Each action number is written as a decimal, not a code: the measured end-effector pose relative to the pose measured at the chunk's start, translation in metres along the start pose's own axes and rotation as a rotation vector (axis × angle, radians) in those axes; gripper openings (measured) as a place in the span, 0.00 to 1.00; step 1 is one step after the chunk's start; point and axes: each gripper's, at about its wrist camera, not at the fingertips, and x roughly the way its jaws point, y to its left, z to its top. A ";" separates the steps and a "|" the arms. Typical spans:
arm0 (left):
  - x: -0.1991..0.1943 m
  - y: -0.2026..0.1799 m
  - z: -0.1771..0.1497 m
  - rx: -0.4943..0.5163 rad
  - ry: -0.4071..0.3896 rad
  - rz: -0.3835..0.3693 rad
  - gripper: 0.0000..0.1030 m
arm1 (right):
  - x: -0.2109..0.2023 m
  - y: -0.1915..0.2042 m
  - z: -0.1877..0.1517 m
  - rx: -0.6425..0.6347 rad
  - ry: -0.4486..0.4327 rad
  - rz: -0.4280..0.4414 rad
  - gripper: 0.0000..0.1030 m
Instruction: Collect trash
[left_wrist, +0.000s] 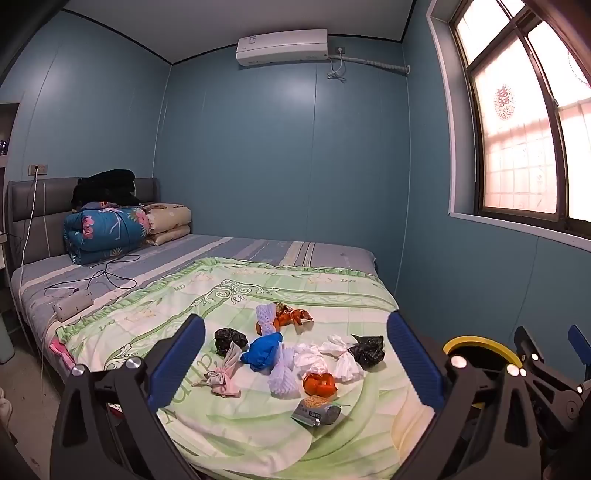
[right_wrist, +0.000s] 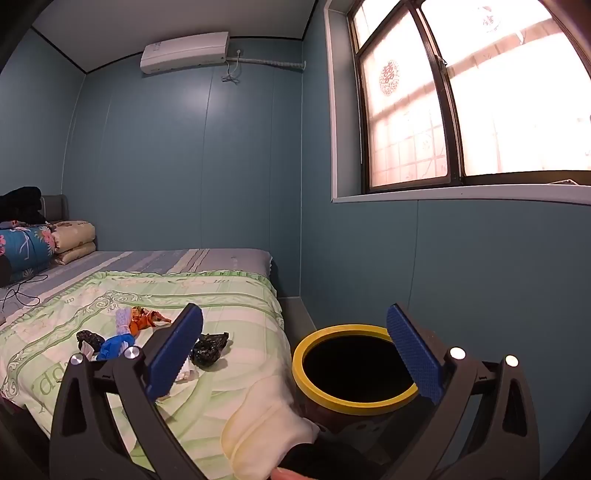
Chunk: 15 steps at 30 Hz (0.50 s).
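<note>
Your left gripper (left_wrist: 295, 365) hangs with its jaws spread wide and nothing between them, above the trash scattered on the green bedspread (left_wrist: 236, 435): a blue bag (left_wrist: 263, 350), black bags (left_wrist: 367, 350), white foam netting (left_wrist: 282, 382) and orange wrappers (left_wrist: 319, 384). Your right gripper (right_wrist: 295, 354) is equally wide apart and empty, facing the yellow-rimmed bin (right_wrist: 314, 387) just beside the bed.

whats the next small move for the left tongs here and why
Probably ease the left tongs forward and down onto the blue wad. Both tongs are open and empty, the trash still lies scattered on the green quilt, and the wad sits almost centred between the fingers. The yellow-rimmed bin waits beside the bed.
</note>
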 end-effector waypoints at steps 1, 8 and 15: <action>0.000 0.000 0.000 0.000 0.002 0.000 0.92 | 0.001 0.000 0.000 0.001 0.000 -0.001 0.93; -0.002 0.003 0.001 -0.012 0.022 -0.001 0.92 | 0.001 0.000 0.000 -0.003 0.003 0.001 0.93; 0.005 0.006 0.001 -0.012 0.045 0.015 0.92 | 0.005 0.003 -0.004 0.002 0.014 0.001 0.93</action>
